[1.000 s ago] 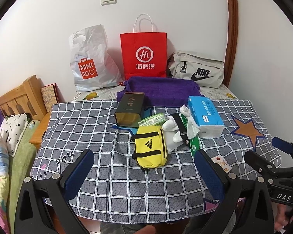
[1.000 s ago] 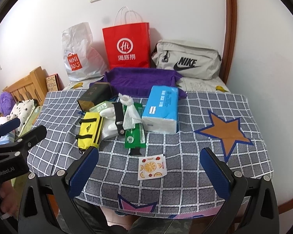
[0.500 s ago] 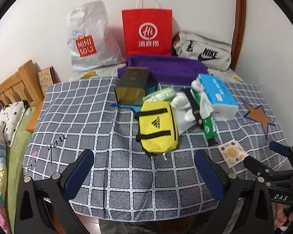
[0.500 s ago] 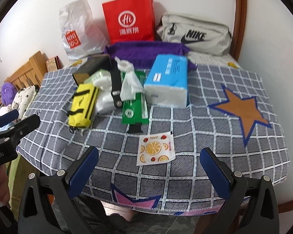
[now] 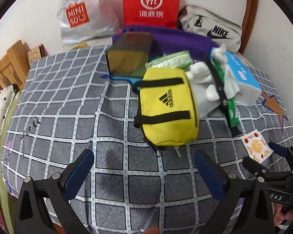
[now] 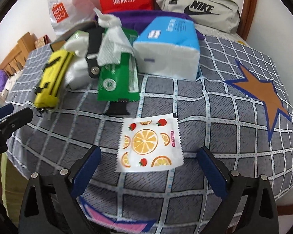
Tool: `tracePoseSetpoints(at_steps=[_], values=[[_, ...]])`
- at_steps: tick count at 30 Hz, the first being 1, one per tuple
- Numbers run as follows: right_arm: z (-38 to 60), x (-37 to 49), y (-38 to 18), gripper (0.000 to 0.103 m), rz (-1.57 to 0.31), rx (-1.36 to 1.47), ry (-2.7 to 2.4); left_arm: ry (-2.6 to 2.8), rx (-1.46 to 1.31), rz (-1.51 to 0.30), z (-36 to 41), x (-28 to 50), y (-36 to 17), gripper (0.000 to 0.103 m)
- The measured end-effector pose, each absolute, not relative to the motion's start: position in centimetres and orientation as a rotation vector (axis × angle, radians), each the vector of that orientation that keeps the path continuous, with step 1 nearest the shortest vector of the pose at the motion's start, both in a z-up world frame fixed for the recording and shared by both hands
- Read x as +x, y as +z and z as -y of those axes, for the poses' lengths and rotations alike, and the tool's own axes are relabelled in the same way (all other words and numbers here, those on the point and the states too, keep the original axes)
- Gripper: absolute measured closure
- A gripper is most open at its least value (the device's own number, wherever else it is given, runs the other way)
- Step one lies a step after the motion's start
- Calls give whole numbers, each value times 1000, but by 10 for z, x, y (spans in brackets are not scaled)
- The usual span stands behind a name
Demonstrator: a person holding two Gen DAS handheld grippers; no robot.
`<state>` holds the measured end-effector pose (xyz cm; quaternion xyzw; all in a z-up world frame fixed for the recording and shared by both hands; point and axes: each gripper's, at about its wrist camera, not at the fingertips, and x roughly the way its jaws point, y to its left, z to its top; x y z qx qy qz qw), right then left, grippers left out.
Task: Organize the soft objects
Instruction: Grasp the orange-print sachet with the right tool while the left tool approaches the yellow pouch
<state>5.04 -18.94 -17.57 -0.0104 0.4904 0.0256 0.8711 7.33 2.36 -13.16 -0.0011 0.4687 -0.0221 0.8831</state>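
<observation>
Now the left gripper [image 5: 144, 163] is spread wide and empty, just before the yellow pouch [image 5: 167, 105] on the checked cloth [image 5: 68, 101]. Further right, the right gripper [image 6: 149, 159] also stands apart, empty, around the fruit-print sachet [image 6: 149, 142].

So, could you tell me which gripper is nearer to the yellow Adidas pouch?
Left. The left gripper is open right in front of the yellow Adidas pouch, while the right gripper is open off to its right, at the fruit-print sachet.

Both wrist views face the checkered cloth [image 5: 111, 128] closely.
</observation>
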Motion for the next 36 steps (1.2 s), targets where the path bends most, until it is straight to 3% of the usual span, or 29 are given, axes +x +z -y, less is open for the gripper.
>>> tracePoseSetpoints(at_steps=[6,8,12,15,26,36], values=[[192,57,-182,11,-996,-29,48,-62,-32,-994,-28,84,-140,0],[195,60,-180,19,-982,-30,44,-76,-44,-993,-30,87,-141,0],[199,60,-175,47,-970,-39,57,-114,-58,-981,-29,92,-140,0],[200,61,-175,55,-969,-41,64,-151,-62,-963,-28,95,-136,2],[203,66,-176,55,-965,-49,85,-185,-76,-919,-15,119,-147,2],[202,60,-180,44,-937,-42,112,-158,68,-913,3,119,-168,1]])
